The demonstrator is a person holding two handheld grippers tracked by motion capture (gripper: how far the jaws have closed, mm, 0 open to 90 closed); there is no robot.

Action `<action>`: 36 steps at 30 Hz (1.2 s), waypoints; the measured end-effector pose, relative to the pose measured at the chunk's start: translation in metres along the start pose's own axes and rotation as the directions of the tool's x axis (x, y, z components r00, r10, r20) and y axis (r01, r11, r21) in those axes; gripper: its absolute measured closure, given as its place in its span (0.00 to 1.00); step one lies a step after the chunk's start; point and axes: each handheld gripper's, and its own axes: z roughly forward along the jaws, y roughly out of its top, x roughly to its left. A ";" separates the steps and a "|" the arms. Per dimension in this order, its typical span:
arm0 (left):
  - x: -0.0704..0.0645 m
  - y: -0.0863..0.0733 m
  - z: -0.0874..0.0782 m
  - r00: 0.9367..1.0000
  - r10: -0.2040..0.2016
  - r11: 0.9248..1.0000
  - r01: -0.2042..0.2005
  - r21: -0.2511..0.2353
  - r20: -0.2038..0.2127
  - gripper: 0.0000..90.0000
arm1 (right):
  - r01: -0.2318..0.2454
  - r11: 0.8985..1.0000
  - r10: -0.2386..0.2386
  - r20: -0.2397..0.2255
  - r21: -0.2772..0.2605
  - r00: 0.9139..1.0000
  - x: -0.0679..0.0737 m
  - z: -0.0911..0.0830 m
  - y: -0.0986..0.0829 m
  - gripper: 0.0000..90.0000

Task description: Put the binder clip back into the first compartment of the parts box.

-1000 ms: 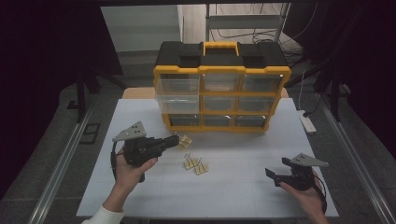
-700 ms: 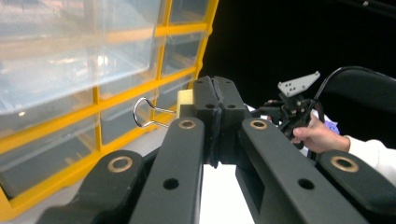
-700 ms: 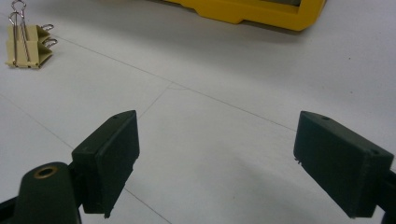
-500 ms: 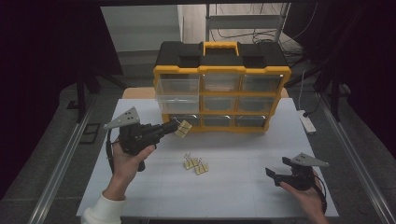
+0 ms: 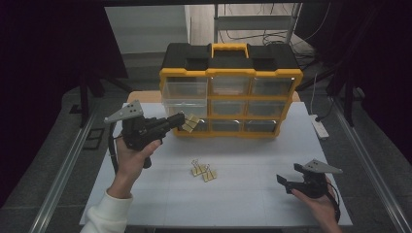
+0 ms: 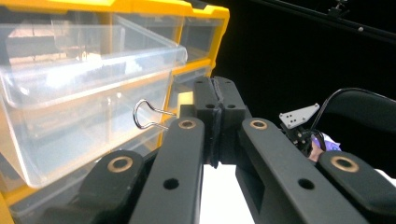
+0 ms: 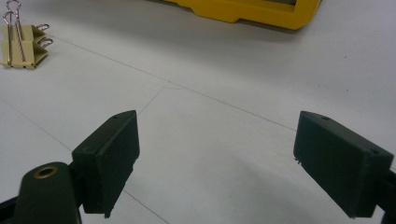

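— Where is the left gripper (image 5: 180, 120)?
— Raised in front of the yellow drawer cabinet (image 5: 231, 90), fingers clenched on a binder clip (image 5: 190, 123) just beside the pulled-out clear drawer (image 5: 184, 93).
— And the right gripper (image 5: 285, 181)?
— Low over the bench (image 5: 243, 194), well away from the cabinet, fingers spread, grasping nothing. Two more clips (image 5: 203, 171) lie on the bench before the cabinet.

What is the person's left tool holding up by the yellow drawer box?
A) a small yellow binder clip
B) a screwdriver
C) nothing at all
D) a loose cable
A: the left tool is shut on a yellow binder clip, raised beside the pulled-out clear drawer of the organizer.
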 end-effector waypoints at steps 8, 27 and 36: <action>0.001 0.012 -0.001 1.000 0.015 1.000 -0.015 -0.018 -0.017 1.00 | -0.001 1.000 0.001 0.002 0.002 1.000 0.000 0.000 0.000 0.16; 0.004 0.040 0.000 0.999 0.037 0.998 -0.039 -0.049 -0.040 1.00 | 0.000 1.000 0.000 0.007 -0.004 1.000 -0.001 0.000 0.000 0.16; 0.011 0.054 0.002 0.999 0.025 0.998 -0.028 -0.065 -0.047 1.00 | -0.001 1.000 0.001 0.006 -0.004 1.000 -0.001 0.000 0.000 0.16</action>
